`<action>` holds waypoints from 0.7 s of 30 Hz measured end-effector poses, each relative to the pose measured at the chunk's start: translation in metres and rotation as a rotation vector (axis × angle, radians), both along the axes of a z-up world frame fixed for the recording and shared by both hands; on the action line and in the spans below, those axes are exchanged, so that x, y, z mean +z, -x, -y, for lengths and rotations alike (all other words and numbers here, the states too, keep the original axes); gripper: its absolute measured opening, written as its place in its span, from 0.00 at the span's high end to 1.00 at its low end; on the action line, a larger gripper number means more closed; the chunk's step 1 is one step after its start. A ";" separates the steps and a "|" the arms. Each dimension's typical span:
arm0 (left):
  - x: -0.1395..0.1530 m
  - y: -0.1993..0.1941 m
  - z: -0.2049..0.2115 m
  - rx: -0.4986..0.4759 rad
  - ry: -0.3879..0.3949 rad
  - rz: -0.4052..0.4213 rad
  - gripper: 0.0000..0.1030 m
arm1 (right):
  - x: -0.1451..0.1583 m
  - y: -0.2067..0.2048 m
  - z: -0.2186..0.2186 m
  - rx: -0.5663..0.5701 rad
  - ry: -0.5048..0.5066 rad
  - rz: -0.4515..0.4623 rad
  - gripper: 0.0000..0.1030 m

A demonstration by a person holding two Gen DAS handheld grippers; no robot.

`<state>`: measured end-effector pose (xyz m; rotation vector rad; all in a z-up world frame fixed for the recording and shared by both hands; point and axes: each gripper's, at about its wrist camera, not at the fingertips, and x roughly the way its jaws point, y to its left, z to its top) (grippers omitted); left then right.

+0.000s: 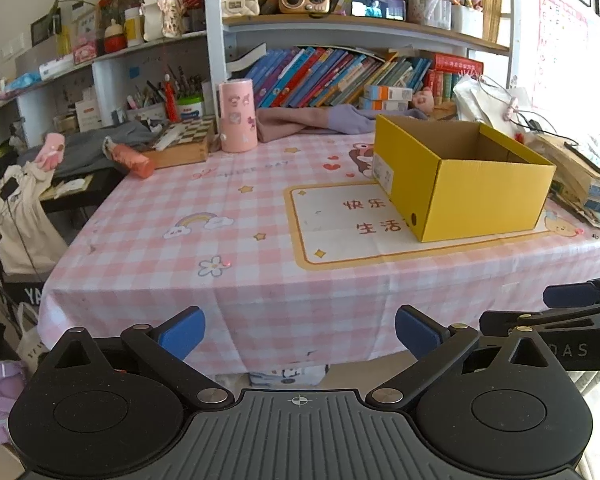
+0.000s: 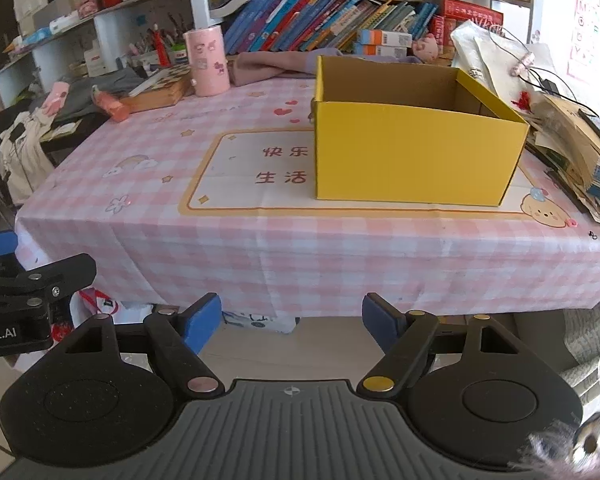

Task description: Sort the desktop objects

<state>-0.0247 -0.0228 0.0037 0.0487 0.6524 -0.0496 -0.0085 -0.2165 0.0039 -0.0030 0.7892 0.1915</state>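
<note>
A home study corner: crowded white bookshelves behind a desk under a pink checked cartoon tablecloth.

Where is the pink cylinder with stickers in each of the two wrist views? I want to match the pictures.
Left wrist view: the pink cylinder stands upper left of centre, at the table's far edge, beside the chessboard box.
Right wrist view: the pink cylinder stands upper left, again beside the chessboard box.
Shared landmark: the open yellow box, to its right in both.
</note>
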 end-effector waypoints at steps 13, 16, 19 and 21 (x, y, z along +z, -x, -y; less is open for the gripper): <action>-0.003 0.001 -0.011 0.038 0.023 -0.029 0.00 | 0.000 0.003 -0.004 0.000 0.007 -0.013 0.22; -0.005 0.001 -0.011 0.045 0.022 -0.040 0.00 | -0.003 0.001 0.000 -0.024 -0.004 -0.038 0.22; -0.006 0.000 -0.011 0.048 0.014 -0.046 0.00 | -0.004 0.001 0.002 -0.031 -0.008 -0.048 0.22; -0.006 -0.001 -0.010 0.050 0.013 -0.049 0.00 | -0.005 0.001 0.002 -0.025 -0.004 -0.050 0.22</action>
